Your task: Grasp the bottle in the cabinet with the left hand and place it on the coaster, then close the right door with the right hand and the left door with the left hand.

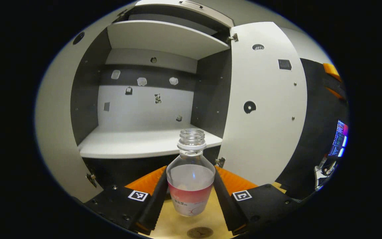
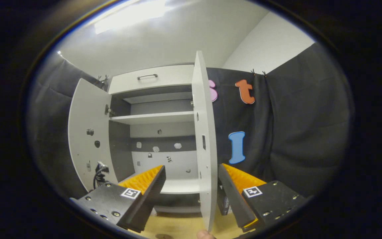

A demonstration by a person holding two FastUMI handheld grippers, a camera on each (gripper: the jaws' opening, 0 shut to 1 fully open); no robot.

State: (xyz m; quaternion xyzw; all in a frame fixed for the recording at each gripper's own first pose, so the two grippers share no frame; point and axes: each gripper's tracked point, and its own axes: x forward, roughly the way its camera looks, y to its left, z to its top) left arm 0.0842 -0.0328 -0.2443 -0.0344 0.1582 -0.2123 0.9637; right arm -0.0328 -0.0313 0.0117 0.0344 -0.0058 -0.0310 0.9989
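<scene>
My left gripper (image 1: 191,186) is shut on a clear, capless bottle (image 1: 191,172) with a pink label, one finger pressing on each side. It holds the bottle in front of the open cabinet (image 1: 144,142), above the wooden tabletop. A round dark coaster (image 1: 200,232) lies on the table just below and nearer than the bottle. The right door (image 1: 264,109) and left door (image 1: 55,116) both stand open. In the right gripper view, my right gripper (image 2: 191,166) is open, and the right door's (image 2: 205,139) thin front edge stands between its fingers; I cannot tell whether they touch it.
The cabinet's lower shelf is bare, with an upper shelf (image 1: 164,36) above it and small marks on the back wall. A lit screen (image 1: 340,139) sits far right. The left door (image 2: 85,132) is swung wide. A fingertip (image 2: 205,235) shows at the right door's bottom edge.
</scene>
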